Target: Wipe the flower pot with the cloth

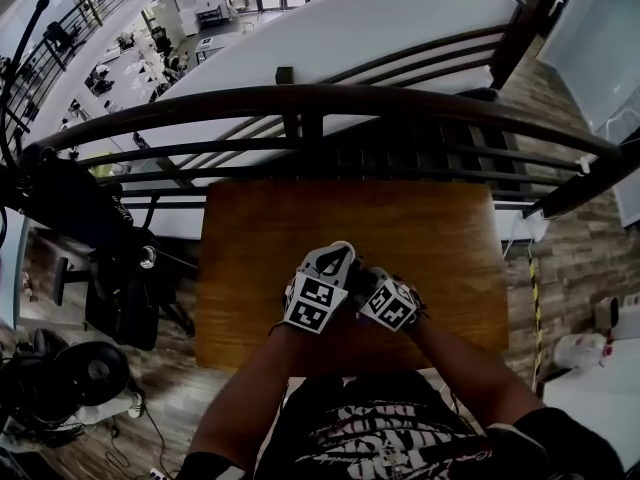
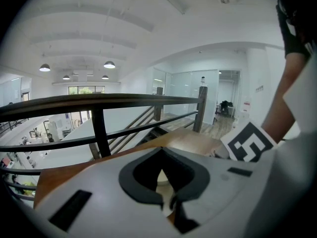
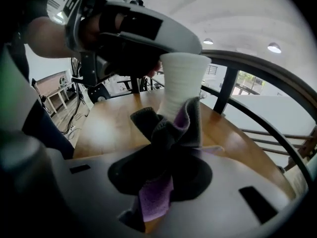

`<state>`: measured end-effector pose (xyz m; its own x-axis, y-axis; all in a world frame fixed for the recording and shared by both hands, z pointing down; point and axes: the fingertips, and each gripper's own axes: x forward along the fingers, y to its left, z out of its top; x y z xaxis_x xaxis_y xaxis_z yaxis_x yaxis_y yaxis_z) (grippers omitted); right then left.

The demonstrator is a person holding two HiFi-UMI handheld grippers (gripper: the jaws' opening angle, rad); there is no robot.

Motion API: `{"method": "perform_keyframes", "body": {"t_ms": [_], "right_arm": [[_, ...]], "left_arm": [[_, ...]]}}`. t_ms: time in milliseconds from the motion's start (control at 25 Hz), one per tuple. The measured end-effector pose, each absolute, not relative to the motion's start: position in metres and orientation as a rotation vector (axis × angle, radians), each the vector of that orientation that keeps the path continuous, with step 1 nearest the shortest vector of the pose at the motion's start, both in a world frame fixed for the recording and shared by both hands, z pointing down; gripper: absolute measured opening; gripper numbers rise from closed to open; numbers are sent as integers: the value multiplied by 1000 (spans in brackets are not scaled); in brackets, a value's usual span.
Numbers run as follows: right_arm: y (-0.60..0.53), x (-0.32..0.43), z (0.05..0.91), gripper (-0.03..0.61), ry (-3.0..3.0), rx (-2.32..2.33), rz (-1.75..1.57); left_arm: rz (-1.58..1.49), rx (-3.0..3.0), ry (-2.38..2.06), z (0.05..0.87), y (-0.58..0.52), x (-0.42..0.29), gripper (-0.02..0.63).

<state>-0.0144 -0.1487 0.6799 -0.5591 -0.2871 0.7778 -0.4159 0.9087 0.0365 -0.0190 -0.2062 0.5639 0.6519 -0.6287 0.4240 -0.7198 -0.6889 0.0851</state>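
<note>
In the right gripper view a white flower pot stands upright over the wooden table. My left gripper reaches in from the upper left and is shut on the pot's rim. A grey and purple cloth is bunched in my right gripper, which is shut on it, and the cloth's top presses against the pot's lower side. A pale sliver of the pot shows between the jaws of the left gripper. From the head, the left gripper and right gripper sit side by side and hide the pot.
The wooden table ends at a dark curved railing with a drop to a lower floor beyond. Black equipment and cables stand to the table's left. The person's sleeved arm fills the right of the left gripper view.
</note>
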Motion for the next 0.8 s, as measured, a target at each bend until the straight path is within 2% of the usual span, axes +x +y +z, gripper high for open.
{"method": "perform_keyframes", "body": {"t_ms": [440, 800], "right_arm": [[-124, -72, 676, 83, -2256, 381, 177], [-135, -21, 686, 81, -2195, 524, 259]], "left_arm": [[546, 2633, -1074, 564, -204, -20, -2], [553, 2647, -1036, 565, -203, -20, -2]]}}
